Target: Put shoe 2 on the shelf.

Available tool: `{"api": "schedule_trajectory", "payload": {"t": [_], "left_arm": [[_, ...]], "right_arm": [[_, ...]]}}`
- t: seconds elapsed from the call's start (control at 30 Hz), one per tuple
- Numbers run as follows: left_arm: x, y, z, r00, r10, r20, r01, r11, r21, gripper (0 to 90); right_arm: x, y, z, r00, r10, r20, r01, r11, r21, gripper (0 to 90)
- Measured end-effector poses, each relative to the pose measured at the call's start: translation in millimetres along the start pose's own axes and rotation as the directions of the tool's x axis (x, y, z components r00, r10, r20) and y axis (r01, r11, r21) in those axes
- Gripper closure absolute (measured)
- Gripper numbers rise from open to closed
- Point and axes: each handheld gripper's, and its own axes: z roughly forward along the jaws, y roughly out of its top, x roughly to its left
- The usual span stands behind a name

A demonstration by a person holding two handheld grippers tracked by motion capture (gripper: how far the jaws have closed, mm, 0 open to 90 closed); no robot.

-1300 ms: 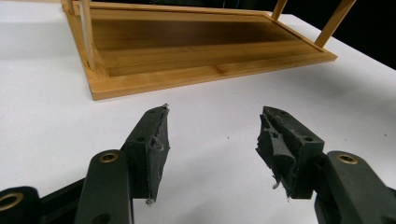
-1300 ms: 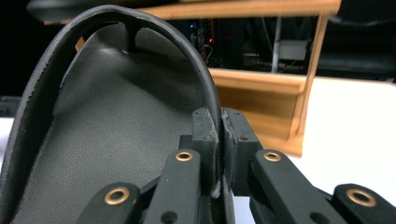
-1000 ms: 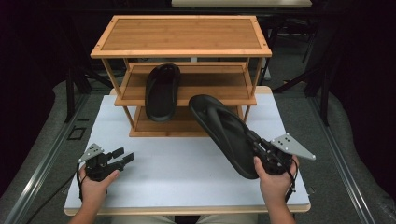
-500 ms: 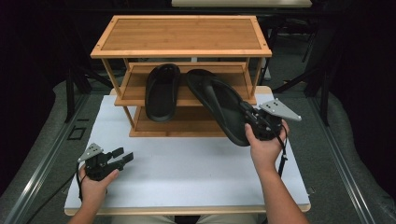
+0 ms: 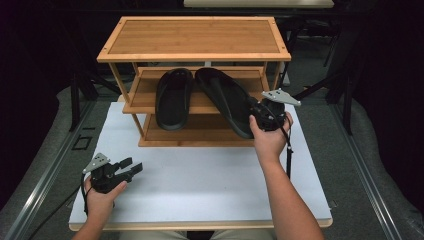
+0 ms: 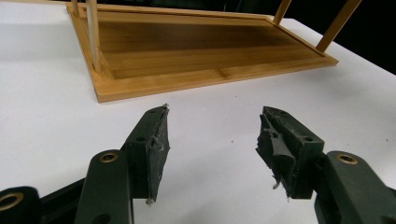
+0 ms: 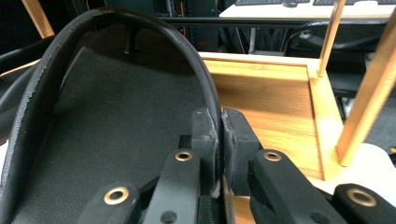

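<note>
The right gripper (image 5: 260, 111) is clamped on the rim of a black slipper (image 5: 225, 97), holding it over the middle shelf of the wooden rack (image 5: 194, 37), just beside a second slipper (image 5: 173, 97) lying there; in the right gripper view its jaws pinch the slipper's edge (image 7: 205, 107). The left gripper (image 5: 131, 167) rests low over the white table (image 5: 200, 175), well apart from the rack, its jaws spread with nothing between them.
</note>
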Motion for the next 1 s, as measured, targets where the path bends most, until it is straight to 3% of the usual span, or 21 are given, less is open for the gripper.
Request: {"api": "schedule_trajectory", "payload": {"t": [0.43, 0.7, 1.0], "left_arm": [[-0.6, 1.0, 0.5, 1.0000, 0.004, 0.003, -0.004, 1.0000, 0.000, 42.4], [-0.8, 1.2, -1.6, 1.0000, 0.007, 0.003, -0.007, 1.0000, -0.002, 42.3], [-0.8, 0.9, -1.7, 1.0000, 0.006, 0.002, -0.006, 1.0000, 0.002, 42.3]], "right_arm": [[11.2, 7.0, 21.3, 0.9978, -0.001, 0.066, -0.001, 1.000, 0.019, 83.2], [15.8, 3.9, 26.5, 0.9975, 0.008, 0.070, -0.010, 0.999, 0.031, 82.2], [18.9, 2.9, 24.2, 0.9983, -0.002, 0.058, 0.001, 1.000, 0.009, 76.2]]}}
